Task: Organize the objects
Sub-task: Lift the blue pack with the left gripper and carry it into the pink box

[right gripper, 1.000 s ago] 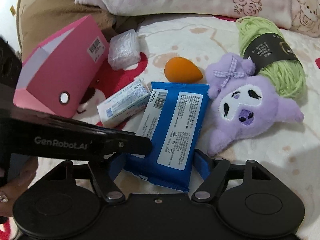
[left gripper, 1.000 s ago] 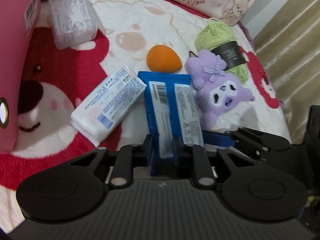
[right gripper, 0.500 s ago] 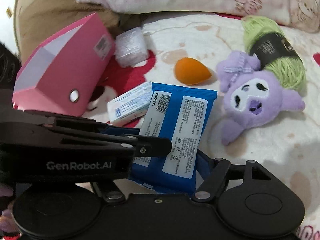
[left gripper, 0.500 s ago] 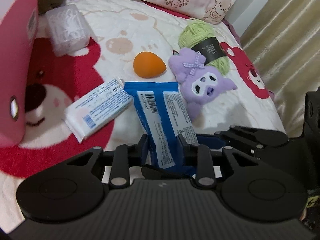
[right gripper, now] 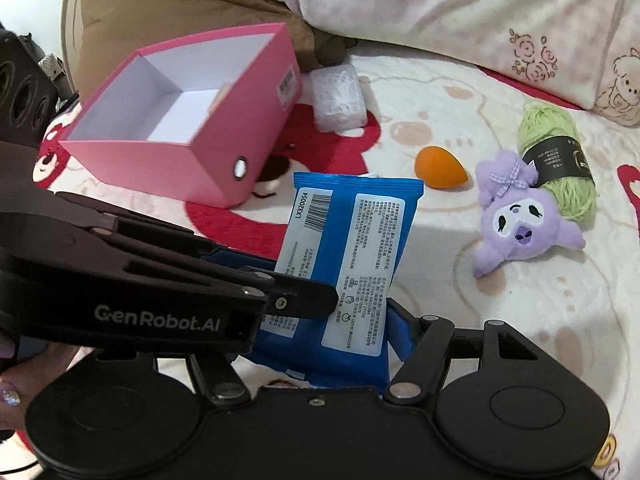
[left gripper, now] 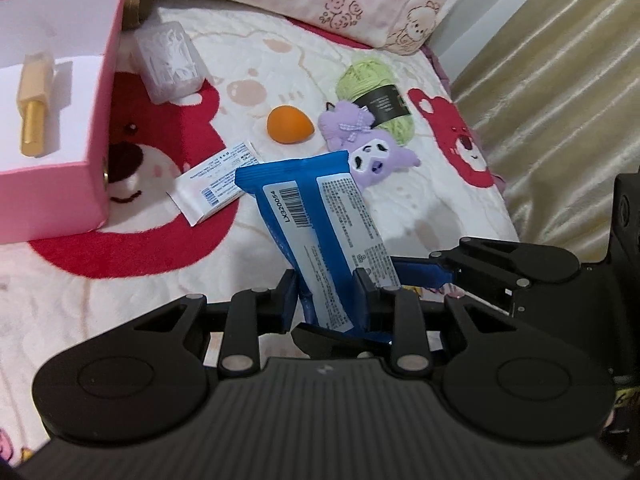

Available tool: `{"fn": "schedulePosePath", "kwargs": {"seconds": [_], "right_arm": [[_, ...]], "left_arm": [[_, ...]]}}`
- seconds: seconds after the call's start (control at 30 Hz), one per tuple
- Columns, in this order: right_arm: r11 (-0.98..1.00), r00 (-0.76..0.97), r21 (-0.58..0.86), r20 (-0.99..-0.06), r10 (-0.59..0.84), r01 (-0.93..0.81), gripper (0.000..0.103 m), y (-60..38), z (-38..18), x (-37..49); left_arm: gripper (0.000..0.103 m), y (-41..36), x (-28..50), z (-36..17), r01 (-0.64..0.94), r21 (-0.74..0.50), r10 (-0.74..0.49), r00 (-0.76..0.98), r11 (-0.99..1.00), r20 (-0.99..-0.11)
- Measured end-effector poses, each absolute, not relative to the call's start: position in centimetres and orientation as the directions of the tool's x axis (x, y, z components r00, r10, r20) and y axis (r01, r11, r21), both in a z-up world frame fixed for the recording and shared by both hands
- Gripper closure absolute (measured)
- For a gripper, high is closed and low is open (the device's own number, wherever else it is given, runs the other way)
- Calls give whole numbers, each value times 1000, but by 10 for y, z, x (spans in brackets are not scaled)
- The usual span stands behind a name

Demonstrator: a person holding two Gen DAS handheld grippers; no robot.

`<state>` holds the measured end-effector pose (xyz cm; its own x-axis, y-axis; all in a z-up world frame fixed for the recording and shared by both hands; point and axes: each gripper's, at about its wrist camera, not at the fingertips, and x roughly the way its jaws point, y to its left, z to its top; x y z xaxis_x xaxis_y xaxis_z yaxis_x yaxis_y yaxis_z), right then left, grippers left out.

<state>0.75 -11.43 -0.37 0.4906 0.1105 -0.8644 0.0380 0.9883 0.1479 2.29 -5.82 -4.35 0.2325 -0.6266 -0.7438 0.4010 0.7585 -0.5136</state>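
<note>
A blue wipes pack (left gripper: 316,216) (right gripper: 360,248) hangs lifted above the bed, label side up. My left gripper (left gripper: 326,296) is shut on its lower end, one blue pad on each side. My right gripper (right gripper: 328,340) straddles the same end. Its jaws are closing on the pack, and its right pad (right gripper: 400,332) presses the pack's edge; its left finger is hidden behind the left gripper's arm (right gripper: 200,280). An open pink box (left gripper: 100,160) (right gripper: 208,168) stands to the left with a gold tube (left gripper: 34,120) inside.
On the bear-print blanket lie a white tissue packet (left gripper: 216,184), an orange egg sponge (right gripper: 440,168), a purple plush (right gripper: 516,220), green yarn (right gripper: 548,128) and a clear plastic box (right gripper: 340,96). Pillows (left gripper: 320,0) lie behind. A curtain (left gripper: 560,100) hangs on the right.
Both grippers rose with the blue pack, lifting it off the blanket. The pink box's open top and the tube inside came into view. The right jaws narrowed.
</note>
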Motion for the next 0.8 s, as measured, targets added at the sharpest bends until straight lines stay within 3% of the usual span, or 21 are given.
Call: {"fn": "schedulePosePath", "kwargs": {"seconds": [0.37, 0.8], "right_arm": [[990, 500, 139, -855, 134, -28, 30, -80, 57, 10], [967, 536, 182, -806, 251, -178, 30, -36, 104, 85]], "left_arm": [[76, -20, 16, 23, 418, -488, -613, 248, 767, -750], [76, 51, 62, 78, 352, -397, -513, 353, 847, -782]]}}
